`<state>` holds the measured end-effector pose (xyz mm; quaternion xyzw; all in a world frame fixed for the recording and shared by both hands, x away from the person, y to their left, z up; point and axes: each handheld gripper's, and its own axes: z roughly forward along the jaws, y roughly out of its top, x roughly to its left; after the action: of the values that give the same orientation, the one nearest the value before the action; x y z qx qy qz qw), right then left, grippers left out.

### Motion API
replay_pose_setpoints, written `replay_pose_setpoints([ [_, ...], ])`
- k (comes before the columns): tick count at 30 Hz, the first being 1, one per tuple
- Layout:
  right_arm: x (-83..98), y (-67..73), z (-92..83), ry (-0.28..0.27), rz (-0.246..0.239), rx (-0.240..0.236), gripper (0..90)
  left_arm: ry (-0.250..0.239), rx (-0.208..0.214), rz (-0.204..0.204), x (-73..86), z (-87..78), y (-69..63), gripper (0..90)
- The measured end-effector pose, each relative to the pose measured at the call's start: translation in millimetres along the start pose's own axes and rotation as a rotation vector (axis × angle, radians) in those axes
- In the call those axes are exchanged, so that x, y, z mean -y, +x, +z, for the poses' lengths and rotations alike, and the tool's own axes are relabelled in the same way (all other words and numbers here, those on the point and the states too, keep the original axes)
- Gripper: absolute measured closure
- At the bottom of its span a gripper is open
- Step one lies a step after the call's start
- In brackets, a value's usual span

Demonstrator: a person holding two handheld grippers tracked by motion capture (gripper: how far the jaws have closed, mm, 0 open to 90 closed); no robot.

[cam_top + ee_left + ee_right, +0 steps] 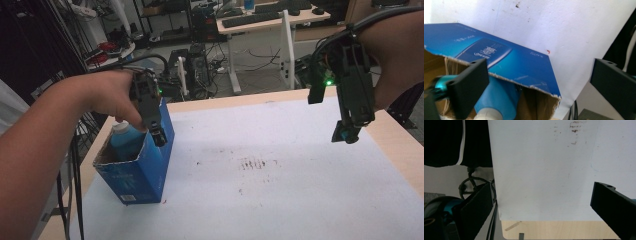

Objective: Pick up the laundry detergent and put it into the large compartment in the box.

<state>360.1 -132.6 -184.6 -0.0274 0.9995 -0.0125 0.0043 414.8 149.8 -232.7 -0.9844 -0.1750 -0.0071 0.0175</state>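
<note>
Blue carton box (145,170) w/ torn-open top stands upright near the left edge of the worktop (300,165), on the white sheet (280,190) covering it. Blue bottle (125,140) w/ white cap sits inside the box, cap end up. My left tool (159,136) hangs tip-down right at the box's far rim, one jaw over the opening, other outside the blue wall; in the left gripper view the jaws stand wide apart, nothing pinched, bottle (499,100) just past the near jaw, box wall (506,62) between the two. Can't tell if the near jaw touches the bottle. My right tool (345,134) held up over the right side of the worktop, well apart from the box, jaws apart & empty. Small brownish smudges (252,164) mid-sheet.
</note>
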Motion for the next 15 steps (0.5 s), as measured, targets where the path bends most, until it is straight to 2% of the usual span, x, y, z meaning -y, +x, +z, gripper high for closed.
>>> replay_pose_setpoints([
  [4, -0.5, -0.3, 0.3, 0.002, 0.000, -0.002, 3.5, 0.004, 0.005, 0.027, -6.8, 3.3, -1.9, 1.6],
  [6, -1.0, 0.1, 0.1, 0.011, 0.014, -0.005, 3.5, 0.005, 0.007, 0.058, -12.7, 6.6, -3.5, 1.6],
  [7, -1.2, -0.8, 0.5, 0.006, 0.003, -0.004, 3.5, 0.006, 0.009, 0.068, -15.2, 8.7, -4.3, 1.7],
  [10, -2.0, -0.8, 1.0, 0.015, 0.017, -0.008, 3.5, 0.009, 0.009, 0.090, -19.8, 13.3, -5.1, 1.6],
  [12, -2.8, -2.6, 2.0, 0.009, 0.006, -0.008, 3.5, 0.008, -0.001, 0.105, -22.8, 17.3, -5.0, 1.6],
  [14, -3.2, -1.9, 1.8, 0.016, 0.020, -0.009, 3.5, 0.008, -0.001, 0.105, -22.8, 17.3, -5.0, 1.7],
  [15, -3.8, -3.1, 2.2, 0.010, 0.006, -0.009, 3.5, 0.008, 0.004, 0.115, -26.2, 21.7, -5.1, 1.7],
])
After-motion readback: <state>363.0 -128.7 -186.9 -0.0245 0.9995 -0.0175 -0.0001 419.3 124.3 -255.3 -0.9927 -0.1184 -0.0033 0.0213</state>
